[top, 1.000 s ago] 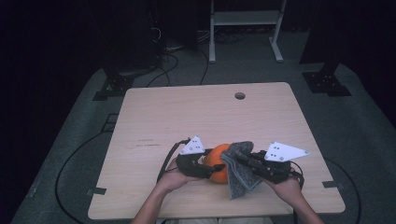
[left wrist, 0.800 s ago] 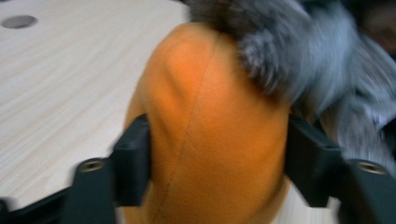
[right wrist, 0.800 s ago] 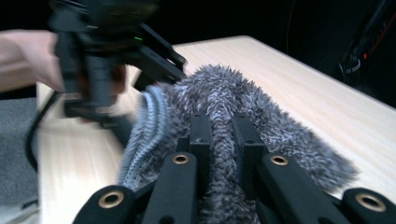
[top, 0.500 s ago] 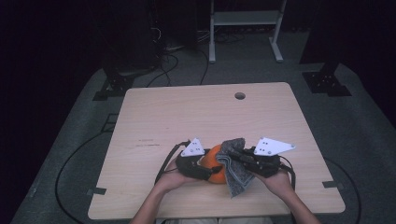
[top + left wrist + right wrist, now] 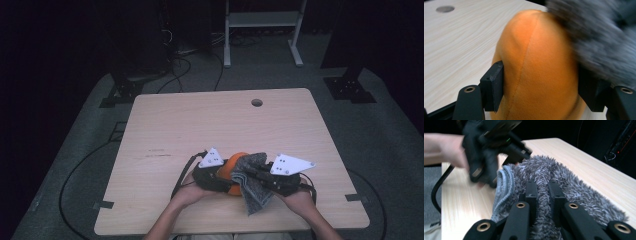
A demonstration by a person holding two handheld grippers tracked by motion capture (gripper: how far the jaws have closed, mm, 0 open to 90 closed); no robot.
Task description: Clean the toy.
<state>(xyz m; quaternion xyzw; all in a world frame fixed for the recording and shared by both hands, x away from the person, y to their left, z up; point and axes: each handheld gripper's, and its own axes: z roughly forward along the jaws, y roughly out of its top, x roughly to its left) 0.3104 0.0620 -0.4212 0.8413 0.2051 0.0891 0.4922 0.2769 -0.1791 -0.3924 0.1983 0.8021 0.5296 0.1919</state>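
Item: orange plush toy (image 5: 231, 170), near edge of table (image 5: 165, 125), centre; grey fuzzy cloth (image 5: 255, 187) draped over its right side.

Change: right gripper (image 5: 255, 175) has drawn left, closer against the toy; the wiping or wrapping seems mid-course.

Left gripper (image 5: 539, 87): jaws have just been opening, part-spread, both pads apparently touching the toy's flanks, though blur hides the right pad.

Right gripper: clamped on a cloth fold.

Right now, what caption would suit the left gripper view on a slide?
Black jaws of the left gripper flank an orange plush toy, grey fuzzy cloth draped beside.
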